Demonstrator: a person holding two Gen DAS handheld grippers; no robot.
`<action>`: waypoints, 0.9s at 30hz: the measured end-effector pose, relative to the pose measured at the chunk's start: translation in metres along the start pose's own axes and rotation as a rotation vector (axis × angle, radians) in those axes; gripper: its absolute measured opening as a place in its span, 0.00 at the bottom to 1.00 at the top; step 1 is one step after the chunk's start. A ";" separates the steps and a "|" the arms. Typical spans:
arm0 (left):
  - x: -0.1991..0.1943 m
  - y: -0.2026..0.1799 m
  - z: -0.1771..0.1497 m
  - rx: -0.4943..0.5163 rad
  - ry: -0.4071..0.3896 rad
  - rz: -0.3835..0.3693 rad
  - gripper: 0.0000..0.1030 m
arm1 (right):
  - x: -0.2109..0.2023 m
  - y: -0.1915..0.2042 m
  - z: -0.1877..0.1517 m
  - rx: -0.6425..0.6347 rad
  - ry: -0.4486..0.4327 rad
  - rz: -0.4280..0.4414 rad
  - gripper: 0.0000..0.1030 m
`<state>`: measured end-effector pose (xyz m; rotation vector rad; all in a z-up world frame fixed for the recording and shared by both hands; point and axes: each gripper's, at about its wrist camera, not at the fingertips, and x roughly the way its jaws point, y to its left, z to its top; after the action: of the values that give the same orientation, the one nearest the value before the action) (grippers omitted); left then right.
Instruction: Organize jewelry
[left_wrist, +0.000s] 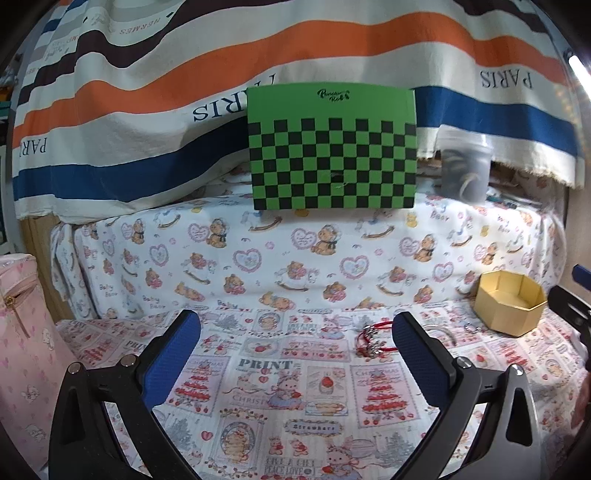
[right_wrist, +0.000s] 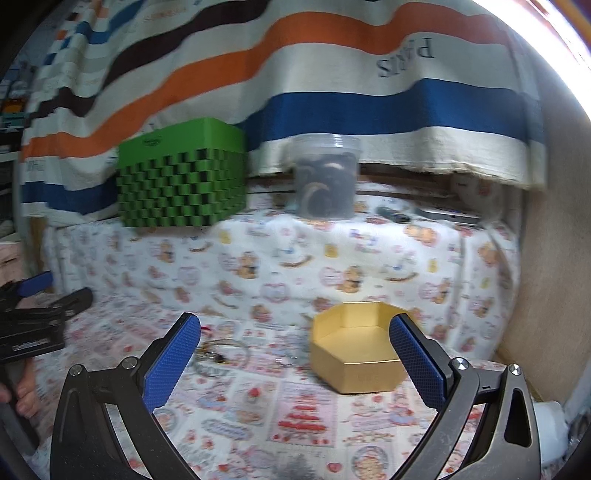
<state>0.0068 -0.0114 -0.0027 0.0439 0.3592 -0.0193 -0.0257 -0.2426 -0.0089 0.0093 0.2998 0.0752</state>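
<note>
On printed cloth (left_wrist: 295, 387), gold box (left_wrist: 509, 302).

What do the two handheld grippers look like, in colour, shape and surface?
The left gripper and the right gripper look alike. Each has two flat blue fingers with a fine textured surface, set on curved black plastic arms. Round silver bolts mark the joints, and triangular cut-outs open the black frames. No cables or sleeves show.

One gold box (left_wrist: 509, 303), perhaps three bracelets (left_wrist: 371, 338).
</note>
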 end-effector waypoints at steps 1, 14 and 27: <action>0.001 -0.001 0.000 0.006 0.005 -0.001 1.00 | -0.001 0.002 0.000 -0.010 -0.003 -0.005 1.00; 0.013 0.007 0.000 -0.026 0.071 -0.062 1.00 | 0.001 0.002 -0.001 -0.007 0.016 -0.037 1.00; 0.042 0.043 -0.004 -0.139 0.197 -0.105 1.00 | 0.047 0.031 -0.005 -0.109 0.234 -0.041 1.00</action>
<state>0.0459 0.0308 -0.0195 -0.1111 0.5588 -0.0942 0.0155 -0.2080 -0.0268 -0.1146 0.5292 0.0521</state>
